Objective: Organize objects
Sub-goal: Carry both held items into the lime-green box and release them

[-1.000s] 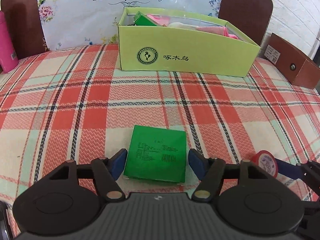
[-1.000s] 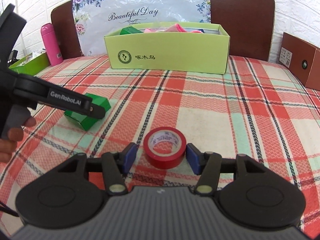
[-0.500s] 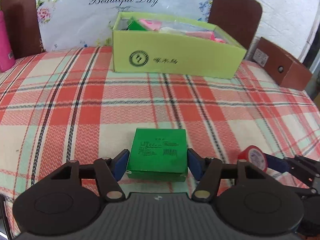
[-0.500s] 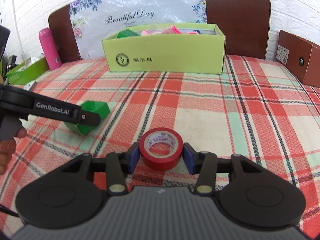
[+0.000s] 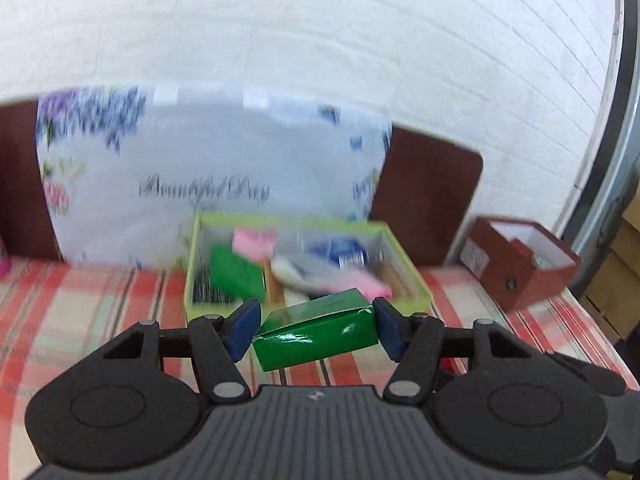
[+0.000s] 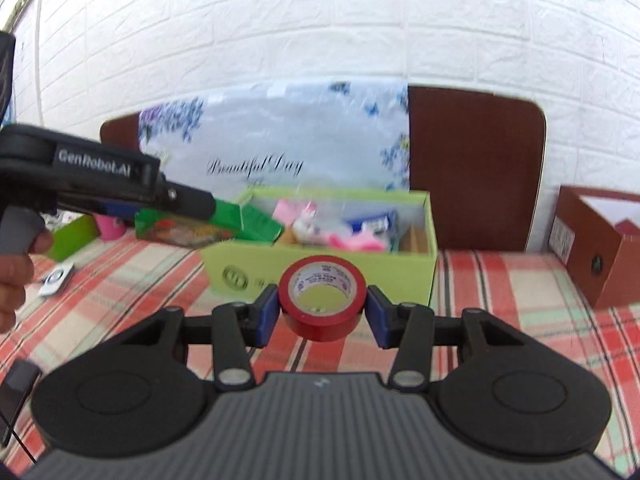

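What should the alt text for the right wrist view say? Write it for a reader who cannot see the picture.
The right gripper holds a red tape roll between its blue pads, raised above a plaid tablecloth. Behind it is an open lime-green box of mixed items. At left, the left gripper carries a green carton near that box.

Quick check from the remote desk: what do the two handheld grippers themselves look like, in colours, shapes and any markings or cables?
Both match. The left gripper and the right gripper have a matte black body with a ribbed grey centre plate, two round black lobes, black linkage arms with silver rivets, and blue pads. In the right wrist view, the left gripper's side reads "GenRobot.AI" in white above a grey handle. A thin black cable trails at the lower left.
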`<state>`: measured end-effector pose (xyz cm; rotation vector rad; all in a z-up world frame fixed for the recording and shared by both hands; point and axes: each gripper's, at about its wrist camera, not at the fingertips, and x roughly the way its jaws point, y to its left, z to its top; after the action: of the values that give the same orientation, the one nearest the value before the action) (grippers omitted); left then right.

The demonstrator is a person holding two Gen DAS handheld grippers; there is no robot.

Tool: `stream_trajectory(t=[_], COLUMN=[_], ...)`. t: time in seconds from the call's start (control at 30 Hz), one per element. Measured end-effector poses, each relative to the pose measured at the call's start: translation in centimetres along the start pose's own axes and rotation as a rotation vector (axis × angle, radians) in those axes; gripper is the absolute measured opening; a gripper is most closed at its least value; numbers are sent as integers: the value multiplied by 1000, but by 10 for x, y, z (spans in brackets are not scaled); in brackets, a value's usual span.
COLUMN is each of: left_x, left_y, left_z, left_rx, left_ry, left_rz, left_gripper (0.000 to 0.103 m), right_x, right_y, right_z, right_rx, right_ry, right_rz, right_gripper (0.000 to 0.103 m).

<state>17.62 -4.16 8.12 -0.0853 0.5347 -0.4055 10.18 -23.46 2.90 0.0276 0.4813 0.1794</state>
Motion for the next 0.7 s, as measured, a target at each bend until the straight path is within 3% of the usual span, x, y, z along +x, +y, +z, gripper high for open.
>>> stream_trajectory(t=[0.17,0.33,0.37,0.4,0.47,0.57,0.7], left_x=[33,84,92,100,115,117,95], left_y=[2,17,19,23,32,50,61], left_z=[43,46,42,36,23,3,-13], left_rx=[-2,-33,-30,-20,-10,-31,-51], left_ry=[-54,-42,-54,-60,-28,12,-19], left_rz=[6,43,54,63,101,96,117], left_gripper=[64,64,68,84,90,90,90], right_x=[40,87,97,107,127,138,126], right_y=[-15,-27,-28,-31,-37,-42,-39], right_z=[35,52,52,51,43,26,8], right_rx=[-8,0,2,6,16,15,-8], right_ry=[-36,-62,-66,-72,-76,-63,-107], right_rz=[-31,-56,-64,-73,-92,-123,-133], right_gripper=[45,46,46,48,95,95,103])
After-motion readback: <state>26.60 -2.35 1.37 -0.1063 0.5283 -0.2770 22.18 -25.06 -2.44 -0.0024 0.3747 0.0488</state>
